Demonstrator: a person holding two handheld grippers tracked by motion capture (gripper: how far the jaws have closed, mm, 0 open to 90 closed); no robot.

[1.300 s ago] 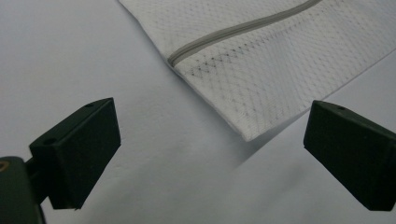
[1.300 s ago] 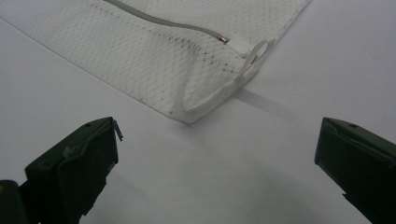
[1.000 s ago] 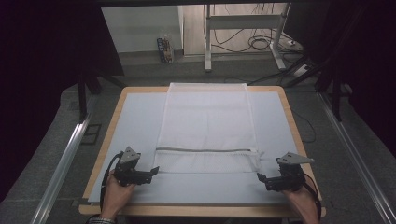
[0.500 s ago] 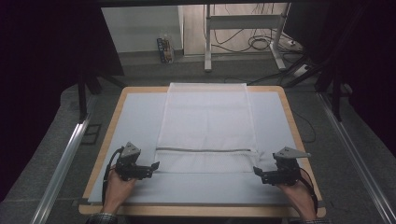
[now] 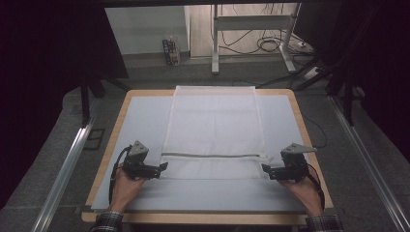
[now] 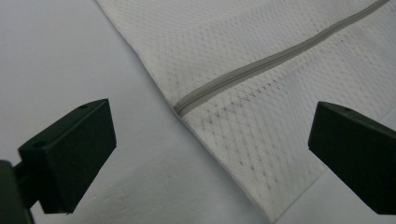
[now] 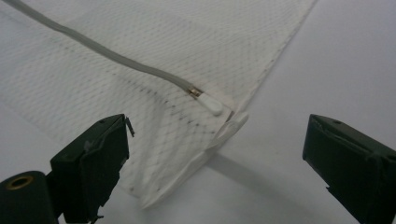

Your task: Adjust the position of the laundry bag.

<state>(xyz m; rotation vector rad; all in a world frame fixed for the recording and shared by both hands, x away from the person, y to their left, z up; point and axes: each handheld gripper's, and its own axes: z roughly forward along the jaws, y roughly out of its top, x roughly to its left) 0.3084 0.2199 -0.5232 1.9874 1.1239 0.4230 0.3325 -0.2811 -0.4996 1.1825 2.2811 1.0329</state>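
At the near corners of the mesh bag [image 5: 212, 130], both grippers, left [image 5: 163, 167] and right [image 5: 265, 168], stand wide apart, so nothing is gripped yet.

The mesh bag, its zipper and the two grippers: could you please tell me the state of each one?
Mesh bag: flat on the table, near right corner slightly lifted.
Zipper: closed, pull at its right end.
Left gripper: open, beside the bag's left edge.
Right gripper: open, beside the bag's right edge.
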